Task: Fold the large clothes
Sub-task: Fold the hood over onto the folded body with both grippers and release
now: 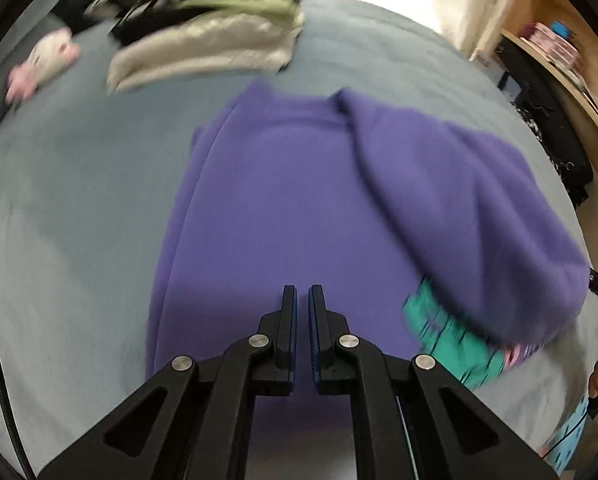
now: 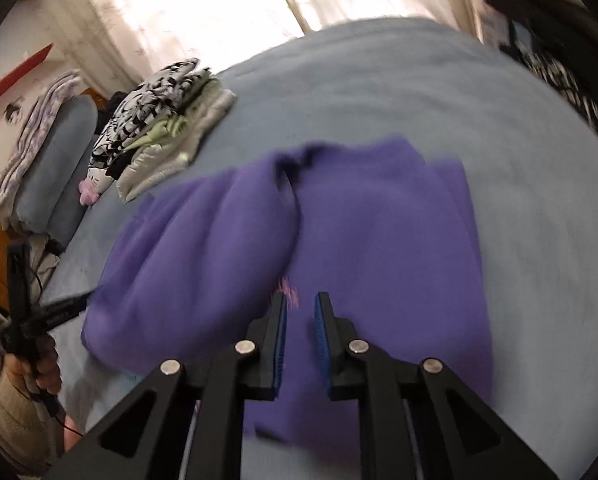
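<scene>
Only the left wrist view shows the teal print (image 1: 451, 340) under the folded purple sweater (image 1: 283, 208) lying on the bed (image 1: 79, 200); the right view alone shows a pillow (image 2: 59, 160). The left gripper (image 1: 302, 300) has its jaws pressed together and empty, while the right gripper (image 2: 301, 308) has jaws slightly spread, pinching nothing

Daylight pours through the pale curtains (image 2: 203, 4) behind my bed (image 2: 379, 92) and burns them out to white glare, while the room's edges stay dim. Both my views are smeared by motion blur, worst on the purple garment (image 1: 299, 208) and the folded stack (image 1: 203, 36), though my tongs stay sharp. The fisheye bulges the bed and blackens the corners; a soft shadow lies under my left gripper (image 1: 302, 292).
</scene>
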{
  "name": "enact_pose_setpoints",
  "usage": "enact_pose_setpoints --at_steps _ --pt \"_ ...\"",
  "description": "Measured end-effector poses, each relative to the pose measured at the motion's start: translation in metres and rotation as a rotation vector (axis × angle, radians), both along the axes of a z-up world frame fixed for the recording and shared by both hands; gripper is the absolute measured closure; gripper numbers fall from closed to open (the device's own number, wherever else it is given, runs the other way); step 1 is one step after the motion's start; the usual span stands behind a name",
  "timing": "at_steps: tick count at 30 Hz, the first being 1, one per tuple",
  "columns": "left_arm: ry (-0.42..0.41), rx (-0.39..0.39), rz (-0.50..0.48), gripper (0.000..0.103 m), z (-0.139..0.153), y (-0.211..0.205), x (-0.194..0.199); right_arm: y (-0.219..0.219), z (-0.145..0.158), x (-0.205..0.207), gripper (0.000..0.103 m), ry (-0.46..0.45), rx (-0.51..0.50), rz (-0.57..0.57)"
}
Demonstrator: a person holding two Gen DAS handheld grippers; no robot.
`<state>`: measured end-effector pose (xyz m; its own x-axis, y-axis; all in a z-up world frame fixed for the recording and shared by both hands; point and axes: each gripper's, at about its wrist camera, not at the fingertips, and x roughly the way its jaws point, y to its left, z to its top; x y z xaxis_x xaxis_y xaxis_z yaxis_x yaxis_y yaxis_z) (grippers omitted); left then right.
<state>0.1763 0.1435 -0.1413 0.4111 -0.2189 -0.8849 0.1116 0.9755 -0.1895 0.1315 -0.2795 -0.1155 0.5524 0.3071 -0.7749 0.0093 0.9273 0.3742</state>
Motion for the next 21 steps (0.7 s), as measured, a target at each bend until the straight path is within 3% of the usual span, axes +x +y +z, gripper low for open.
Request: enact_pose_setpoints --at_steps 5,7,12,21 --pt "-0.008 -0.068 -0.005 0.096 0.010 0.010 -0.019 0.003 0.000 -0.019 0.087 -0.005 0.080 -0.022" --pt "-0.024 -0.108 -0.024 0.093 0.017 0.006 -0.025 0.009 0.002 -0.025 0.072 -0.007 0.107 -0.015" --pt "-0.032 -0.226 -0.085 0.080 0.024 -0.011 -0.032 0.019 0.006 -0.037 0.057 -0.019 0.154 0.017" --pt "0.039 -0.468 -0.131 0.064 -0.009 -0.045 -0.009 0.028 -0.017 -0.014 0.055 0.030 0.279 0.005"
